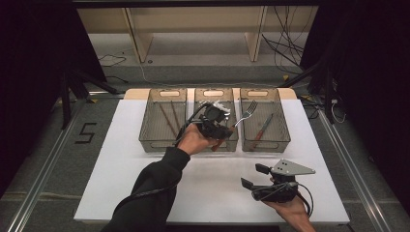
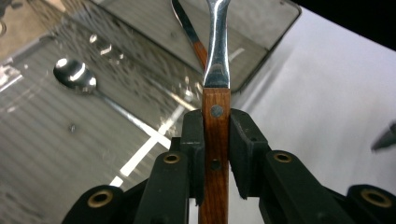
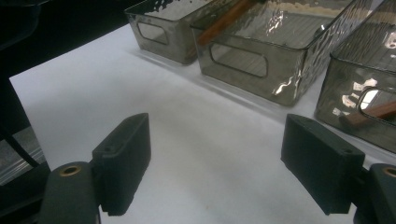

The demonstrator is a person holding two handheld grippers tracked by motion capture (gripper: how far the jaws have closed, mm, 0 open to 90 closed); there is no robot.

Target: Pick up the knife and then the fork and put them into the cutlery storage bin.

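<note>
The left claw [image 2: 216,140] is clamped on the fork's [image 1: 244,113] wooden handle — tines pointing toward the right bin [image 1: 265,140], apparently above the middle bin's rim. The right claw [image 1: 255,176] rests apart on the desk [image 1: 121,159].

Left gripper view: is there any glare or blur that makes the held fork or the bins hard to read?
Left gripper view: the fork is sharp at its wooden handle, clamped in the left tool, but its metal neck glares; bright streaks cross the middle bin around the spoon. High view: dim, dark surroundings, fork tines small but readable. Right gripper view: bin walls shimmer.
</note>
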